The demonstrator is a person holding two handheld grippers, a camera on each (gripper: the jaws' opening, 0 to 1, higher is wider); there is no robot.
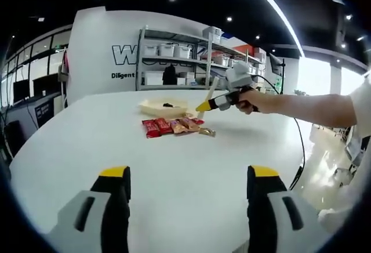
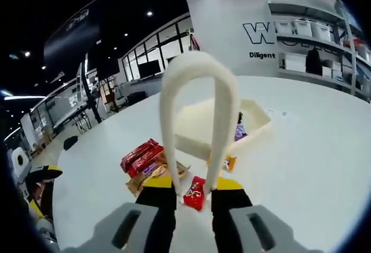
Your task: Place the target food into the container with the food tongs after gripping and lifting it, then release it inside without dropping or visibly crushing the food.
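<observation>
Cream food tongs rise as a tall loop between the jaws of my right gripper, which is shut on them. Just below lie several snack packets: red ones, one red packet between the jaws, an orange one. Behind them stands the cream container with a purple packet inside. In the left gripper view, the packets and container sit mid-table, with the right gripper held by a hand above them. My left gripper is open and holds nothing, well short of the packets.
The round white table has wide bare room in front of the packets. Shelving with white bins stands behind it. A black cable hangs off the right edge. The person's arm reaches in from the right.
</observation>
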